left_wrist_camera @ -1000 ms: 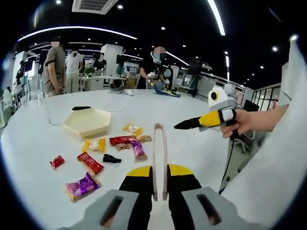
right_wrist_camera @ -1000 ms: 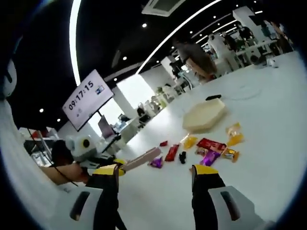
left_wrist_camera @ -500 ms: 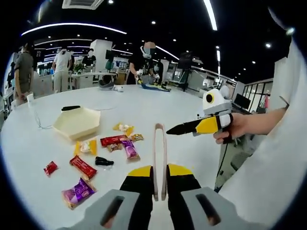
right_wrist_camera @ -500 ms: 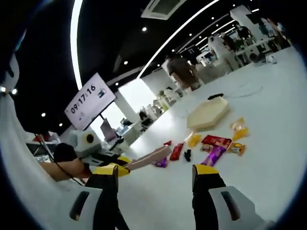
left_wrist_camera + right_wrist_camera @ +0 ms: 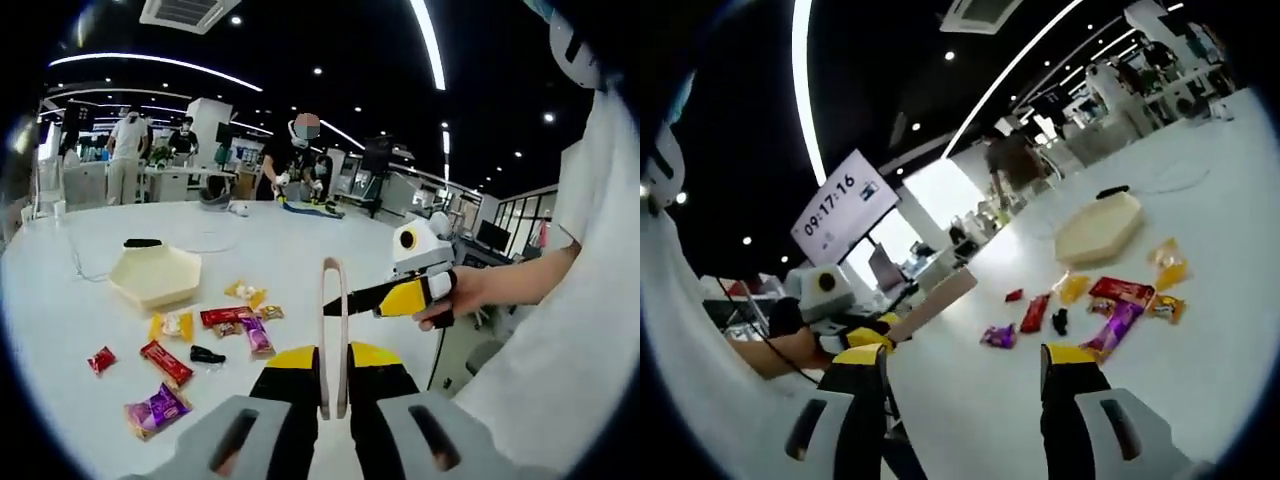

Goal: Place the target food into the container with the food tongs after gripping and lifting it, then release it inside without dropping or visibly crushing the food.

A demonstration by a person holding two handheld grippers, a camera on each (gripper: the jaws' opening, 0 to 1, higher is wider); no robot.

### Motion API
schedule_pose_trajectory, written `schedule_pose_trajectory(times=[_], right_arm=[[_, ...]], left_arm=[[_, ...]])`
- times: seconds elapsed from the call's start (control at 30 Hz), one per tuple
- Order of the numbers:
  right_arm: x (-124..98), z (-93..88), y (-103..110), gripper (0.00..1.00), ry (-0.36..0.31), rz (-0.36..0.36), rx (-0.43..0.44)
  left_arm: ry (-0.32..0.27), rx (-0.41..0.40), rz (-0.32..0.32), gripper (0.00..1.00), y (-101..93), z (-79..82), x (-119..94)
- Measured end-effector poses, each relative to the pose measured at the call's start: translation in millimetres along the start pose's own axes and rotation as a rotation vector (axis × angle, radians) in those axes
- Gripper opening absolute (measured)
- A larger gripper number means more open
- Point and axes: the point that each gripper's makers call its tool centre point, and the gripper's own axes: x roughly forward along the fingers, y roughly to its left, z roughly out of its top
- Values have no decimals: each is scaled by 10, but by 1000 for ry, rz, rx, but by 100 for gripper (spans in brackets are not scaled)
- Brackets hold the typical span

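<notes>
Snack packets (image 5: 215,318) lie on the table (image 5: 300,240) beside the container (image 5: 155,274).

Bright ceiling light strips (image 5: 428,45), glare on white table (image 5: 1200,190), strong fisheye warp at edges, bkgd soft.

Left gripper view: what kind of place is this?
Probably an open-plan office or lab used for data collection. A wide white table holds scattered snack packets and a hexagonal container; people work at benches behind, and a wall screen shows a clock.
</notes>
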Motion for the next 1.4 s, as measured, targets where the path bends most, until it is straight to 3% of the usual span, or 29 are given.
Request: schedule_pose_trajectory(times=[0.33, 0.47, 0.67, 0.87, 1.03, 1.13, 1.17, 1.27, 1.4], right_arm=[[-6, 74, 84, 62, -38, 10, 25], [33, 141, 189, 64, -56, 53, 30], [85, 167, 285, 67, -62, 80, 22], [83, 158, 415, 65, -61, 125, 21], [78, 144, 554, 58, -61, 177, 25], [43, 184, 746, 44, -66, 288, 68], [44, 205, 766, 37, -74, 296, 64], [14, 236, 869, 24, -76, 344, 7], [6, 281, 878, 24, -88, 345, -1]], left_arm=[[-13, 21, -52, 7, -85, 94, -31], [-15, 61, -60, 6, -138, 129, -52], [-21, 37, -104, 6, -267, 107, -45], [-66, -17, -148, 7, -338, 156, -104], [-62, -22, -186, 7, -389, 190, -114], [-45, -24, -233, 8, -434, 176, -99], [-30, -45, -263, 8, -462, 155, -102], [-14, -45, -274, 8, -439, 143, -82], [-28, -48, -285, 8, -477, 203, -77]])
